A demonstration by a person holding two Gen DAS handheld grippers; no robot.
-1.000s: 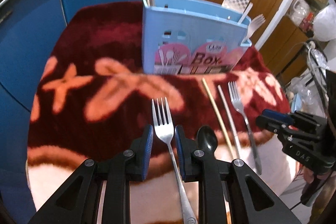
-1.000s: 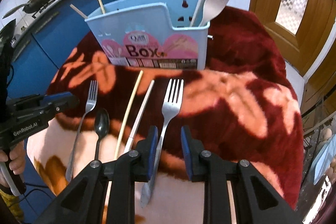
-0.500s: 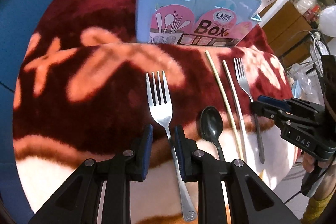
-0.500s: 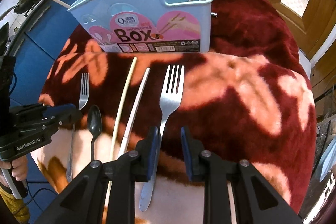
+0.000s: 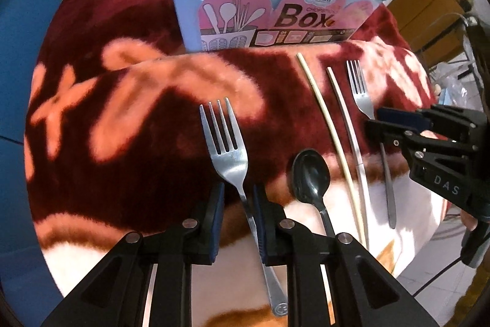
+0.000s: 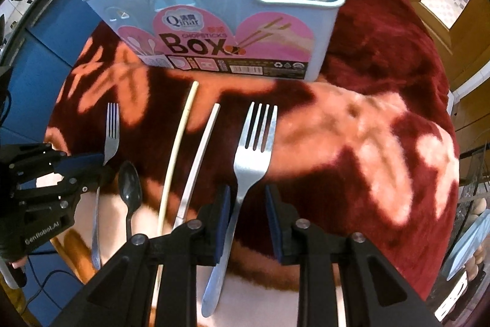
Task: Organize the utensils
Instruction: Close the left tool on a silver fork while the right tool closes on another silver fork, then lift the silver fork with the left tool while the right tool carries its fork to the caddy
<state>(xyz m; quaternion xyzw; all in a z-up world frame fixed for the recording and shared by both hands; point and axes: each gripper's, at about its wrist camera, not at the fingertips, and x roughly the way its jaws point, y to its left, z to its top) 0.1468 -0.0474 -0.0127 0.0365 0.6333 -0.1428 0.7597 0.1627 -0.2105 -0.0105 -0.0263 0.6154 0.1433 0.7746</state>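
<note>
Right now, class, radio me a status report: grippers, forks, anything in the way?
Left gripper open, straddling left fork. Right gripper open, straddling right fork. Both forks flat on blanket. Black spoon beside left fork; chopsticks box beyond.

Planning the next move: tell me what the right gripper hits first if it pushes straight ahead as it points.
The right gripper straddles a fork with open jaws. Going straight on along that fork, it would probably reach the blue box first, though depth is unclear.
</note>
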